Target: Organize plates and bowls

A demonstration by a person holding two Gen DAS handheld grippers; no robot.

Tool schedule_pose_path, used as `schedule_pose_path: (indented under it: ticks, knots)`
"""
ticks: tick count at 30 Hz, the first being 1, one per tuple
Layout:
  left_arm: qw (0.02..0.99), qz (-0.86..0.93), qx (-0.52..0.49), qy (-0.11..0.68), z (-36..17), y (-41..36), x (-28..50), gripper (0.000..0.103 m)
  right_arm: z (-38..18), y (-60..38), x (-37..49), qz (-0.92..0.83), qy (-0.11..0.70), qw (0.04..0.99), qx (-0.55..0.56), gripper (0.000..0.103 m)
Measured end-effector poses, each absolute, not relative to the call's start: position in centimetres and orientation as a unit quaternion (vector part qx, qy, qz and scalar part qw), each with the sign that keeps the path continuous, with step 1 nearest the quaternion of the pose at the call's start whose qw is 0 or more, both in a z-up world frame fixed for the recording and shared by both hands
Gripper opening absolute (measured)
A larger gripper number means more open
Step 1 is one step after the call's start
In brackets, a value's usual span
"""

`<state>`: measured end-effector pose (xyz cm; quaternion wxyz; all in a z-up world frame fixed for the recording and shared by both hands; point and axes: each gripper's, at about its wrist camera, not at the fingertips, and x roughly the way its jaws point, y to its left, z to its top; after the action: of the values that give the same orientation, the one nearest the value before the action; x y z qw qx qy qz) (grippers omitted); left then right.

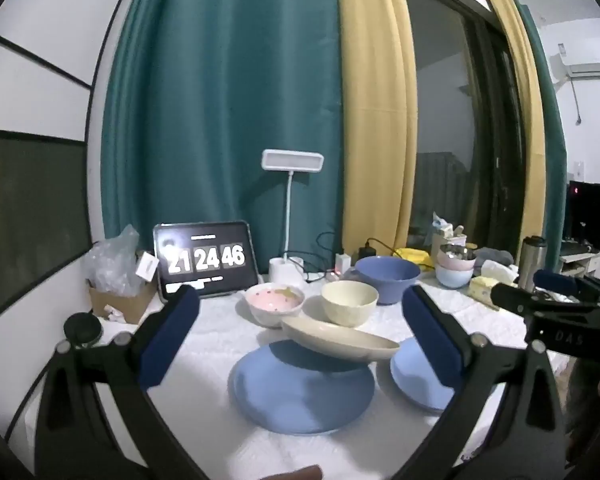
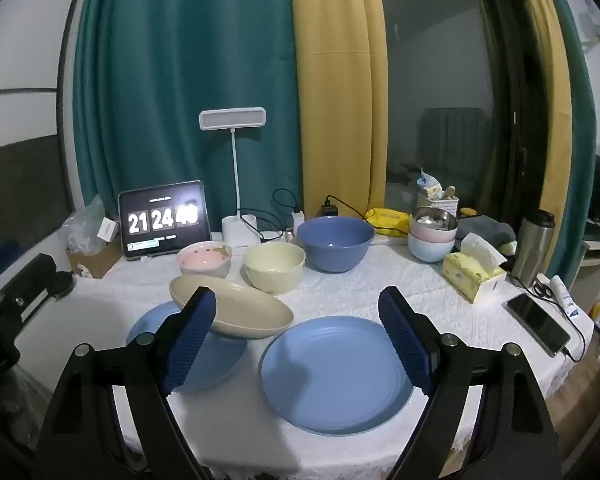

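Both my claws wide open, nothing btwn pads: left gripper; right gripper. Shallow beige oval dish tilted on left round blue plate; 2 blue plates total, other bare; pink bowl w/ scraps; cream bowl and big blue bowl empty.

left gripper jaws wide, empty | beige plate tilted on blue plate

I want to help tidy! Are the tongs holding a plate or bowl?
No. Both the left tongs and right tongs are open, holding nothing.
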<state>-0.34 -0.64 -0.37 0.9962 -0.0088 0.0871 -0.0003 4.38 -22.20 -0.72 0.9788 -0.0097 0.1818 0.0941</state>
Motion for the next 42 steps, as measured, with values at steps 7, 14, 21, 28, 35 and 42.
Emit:
schedule_pose_path:
  ticks: [7,14,21,28,35,42]
  knots:
    - [0.996,-0.001,-0.025,0.09,0.2,0.8,-0.2,0.102,-0.7,-22.2,4.3,0.093,0.186,0.978,-0.011,0.086]
    - [0.995,0.0,-0.02,0.093,-0.2,0.3,-0.1,0.102,-0.9,-22.4,4.3,0.093,0.188,0.978,-0.009,0.086]
    - [0.996,0.001,-0.019,0.093,0.0,0.3,-0.1,0.102,-0.8,-22.4,4.3,0.091,0.189,0.978,-0.011,0.086]
    - [0.995,0.001,-0.018,0.093,0.1,0.2,-0.1,0.102,-0.8,-22.6,4.3,0.091,0.19,0.977,-0.01,0.086]
    - [0.996,0.0,-0.018,0.093,0.1,0.0,-0.1,0.102,-0.9,-22.6,4.2,0.091,0.19,0.977,-0.009,0.086]
    - [0.996,0.0,-0.017,0.092,0.2,-0.3,-0.2,0.102,-1.0,-22.8,4.1,0.09,0.19,0.978,-0.009,0.086]
